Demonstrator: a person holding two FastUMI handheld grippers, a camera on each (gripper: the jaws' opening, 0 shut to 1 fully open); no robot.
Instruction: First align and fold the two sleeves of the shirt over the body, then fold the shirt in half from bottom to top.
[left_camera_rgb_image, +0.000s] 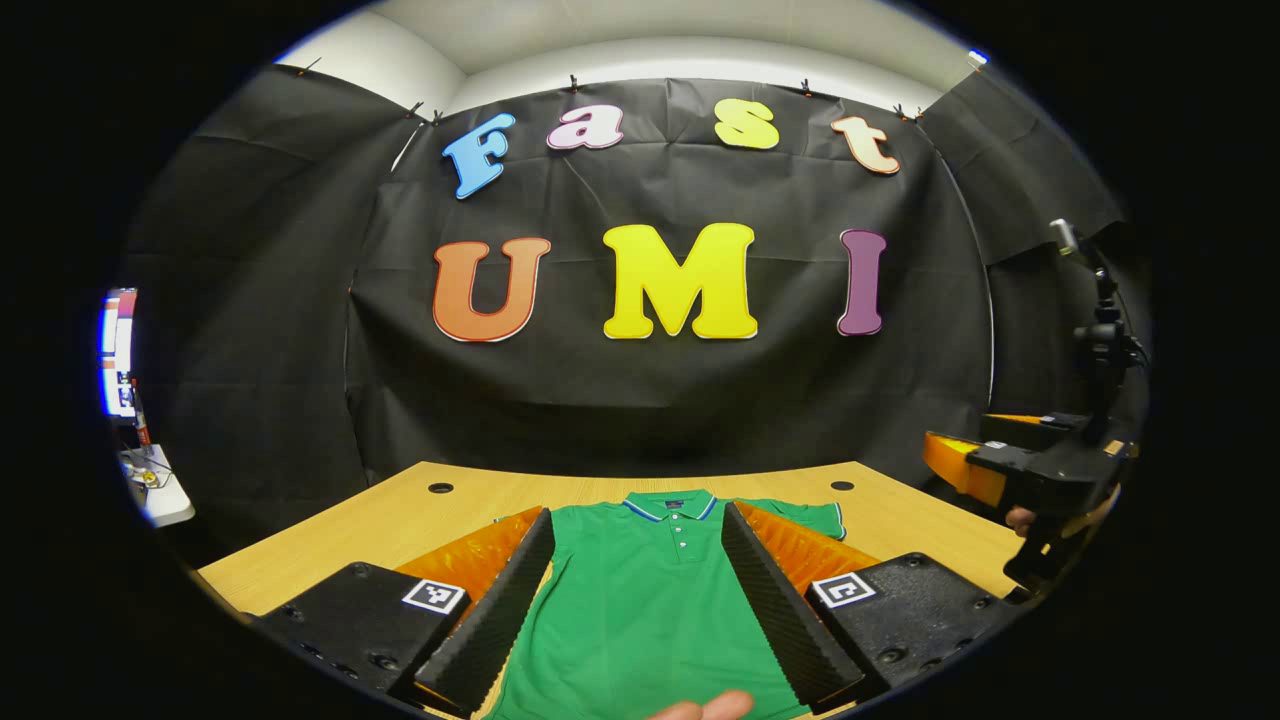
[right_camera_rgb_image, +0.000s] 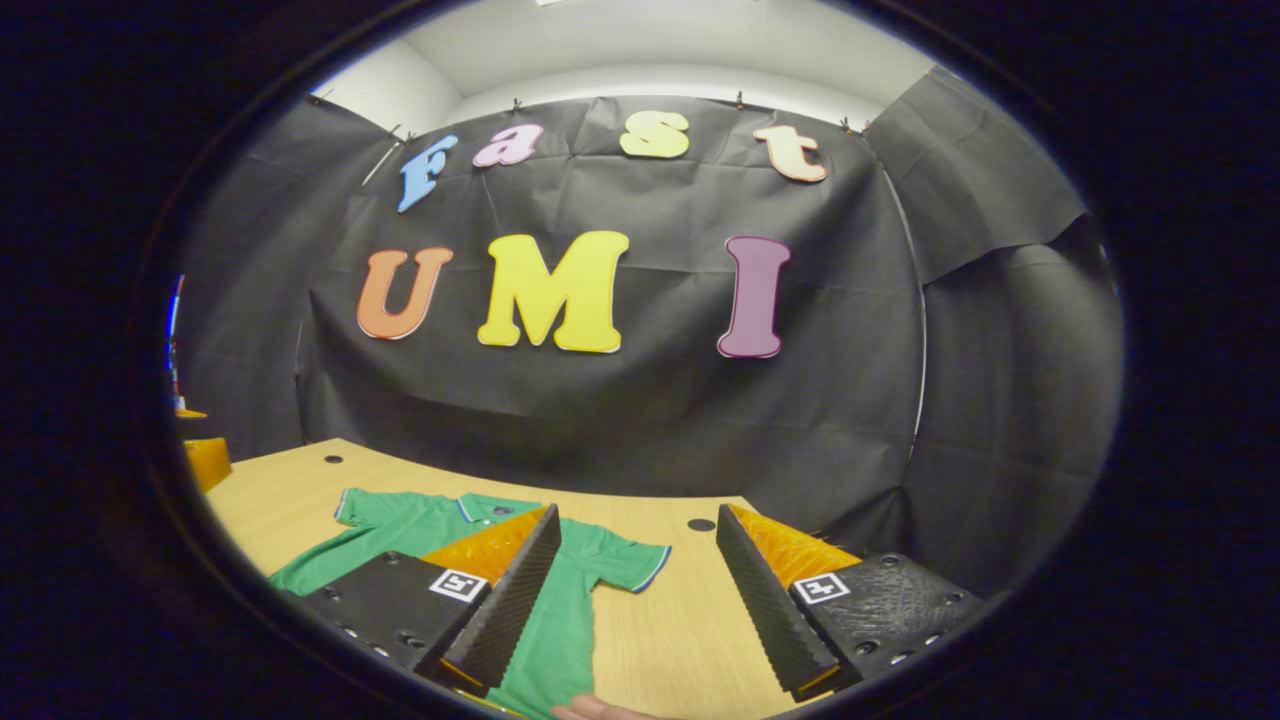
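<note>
A green polo shirt (left_camera_rgb_image: 640, 600) lies flat on the wooden table (left_camera_rgb_image: 420, 520), collar toward the back wall, both short sleeves spread out. My left gripper (left_camera_rgb_image: 638, 545) hovers open above the shirt's body, its fingers (left_camera_rgb_image: 505, 610) framing the buttoned chest. In the right gripper view the same shirt (right_camera_rgb_image: 410, 530) lies to the left, one sleeve (right_camera_rgb_image: 625, 563) pointing right. My right gripper (right_camera_rgb_image: 637, 550) is open above that sleeve and the bare table (right_camera_rgb_image: 680, 620) beside it. The right gripper (left_camera_rgb_image: 1010, 470) also appears at the right edge of the left gripper view, held by a hand.
Round cable holes (left_camera_rgb_image: 440, 488) sit in the table near its back edge. A camera stand (left_camera_rgb_image: 1100, 320) rises at the right. Fingertips of a person (left_camera_rgb_image: 705, 708) show at the near edge of the shirt. A small white table (left_camera_rgb_image: 160, 485) stands far left.
</note>
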